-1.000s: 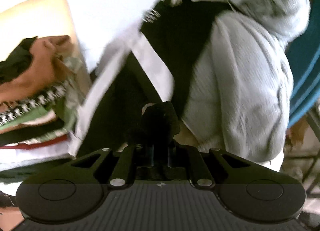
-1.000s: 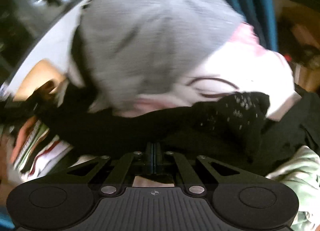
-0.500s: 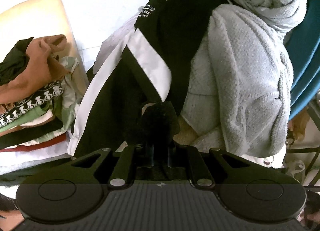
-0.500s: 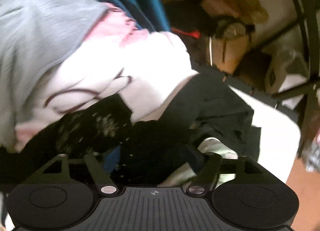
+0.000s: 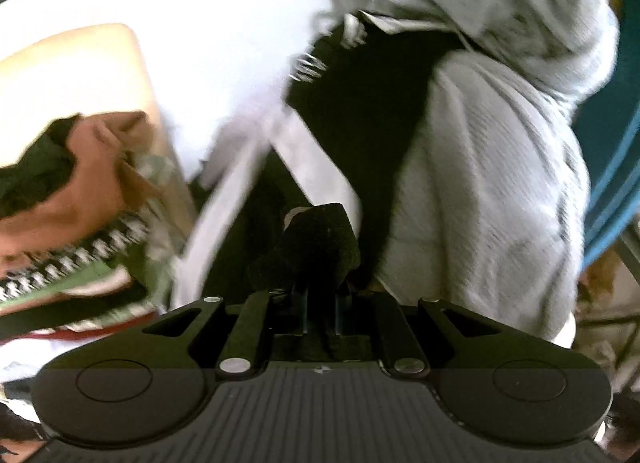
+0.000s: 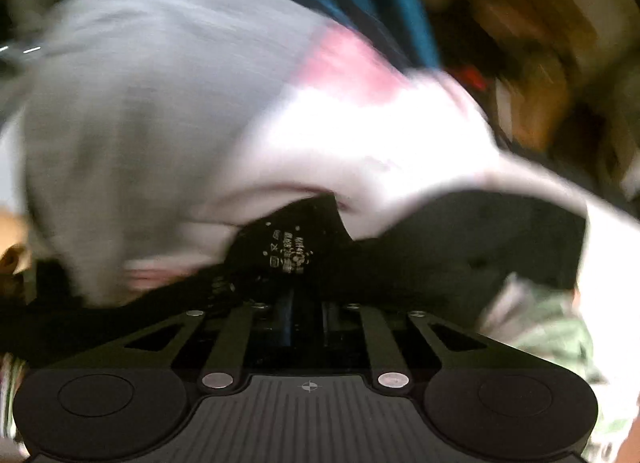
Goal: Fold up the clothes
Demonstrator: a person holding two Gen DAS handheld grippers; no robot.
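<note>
My left tongs [image 5: 320,295] are pinched on a bunched fold of the black garment [image 5: 360,111]. My right tongs [image 6: 306,303] have just been closing and now nip its edge beside the printed label [image 6: 290,255]. The garment lies over the white bench [image 5: 208,23]; a grey sweater [image 5: 488,191] lies just beside it, folded clothes [image 5: 60,223] stacked at left.

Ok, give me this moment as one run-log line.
left tongs: shut on black garment | right tongs: just closed on black fabric, printed label up | grey hoodie: unfolded beside | folded stack: left
</note>
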